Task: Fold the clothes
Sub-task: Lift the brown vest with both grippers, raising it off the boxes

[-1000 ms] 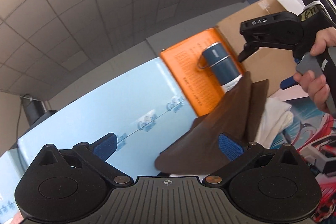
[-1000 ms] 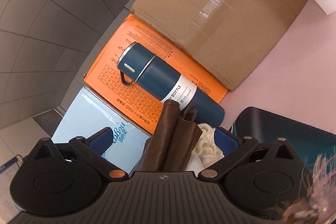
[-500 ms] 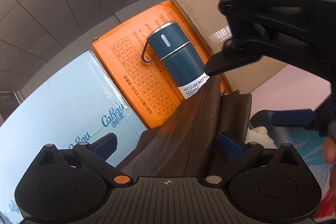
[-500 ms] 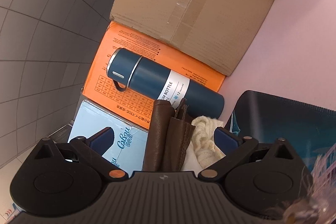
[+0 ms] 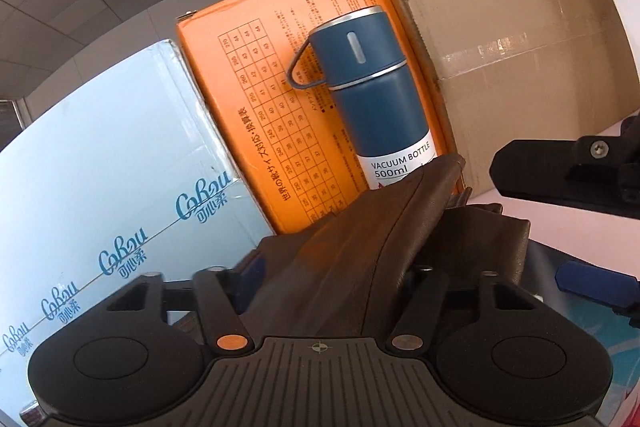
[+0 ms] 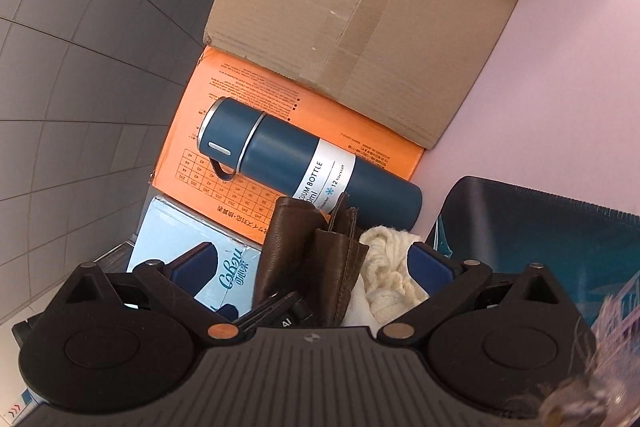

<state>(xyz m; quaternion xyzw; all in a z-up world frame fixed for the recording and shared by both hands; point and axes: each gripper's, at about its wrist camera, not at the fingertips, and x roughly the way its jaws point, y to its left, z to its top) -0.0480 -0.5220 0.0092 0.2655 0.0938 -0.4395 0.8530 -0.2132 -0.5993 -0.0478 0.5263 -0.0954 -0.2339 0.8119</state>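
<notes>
**Brown garment bunched between both tongs**

The left tongs (image 5: 332, 267) have the brown garment (image 5: 360, 247) lying thick between their blue pads; the fingers look drawn in against the fabric, so they read as clamped on it, though the cloth hides the contact itself. The right tongs (image 6: 312, 263) stand apart, their blue pads well to either side of the same brown garment (image 6: 316, 255) and a cream knit (image 6: 388, 259) that lies just beside it on the right. Nothing shows the right pads touching either cloth.

From the left tongs the garment runs forward and a little right, its long ridge pointing at the blue flask (image 5: 372, 99). The flask lies on an orange box (image 5: 256, 131), with a pale blue box (image 5: 100, 167) to the left and a cardboard box (image 5: 520, 59) to the right. In the right wrist view the garment stands as narrow, upright folds, its top edge nearly meeting the flask.

The left tongs are the nearer to the garment. The likely next move is for the right tongs to close on a free edge, so the cloth can be drawn along its long axis. A dark mat (image 6: 540, 227) lies to the right on the pink bench (image 6: 560, 87).
</notes>
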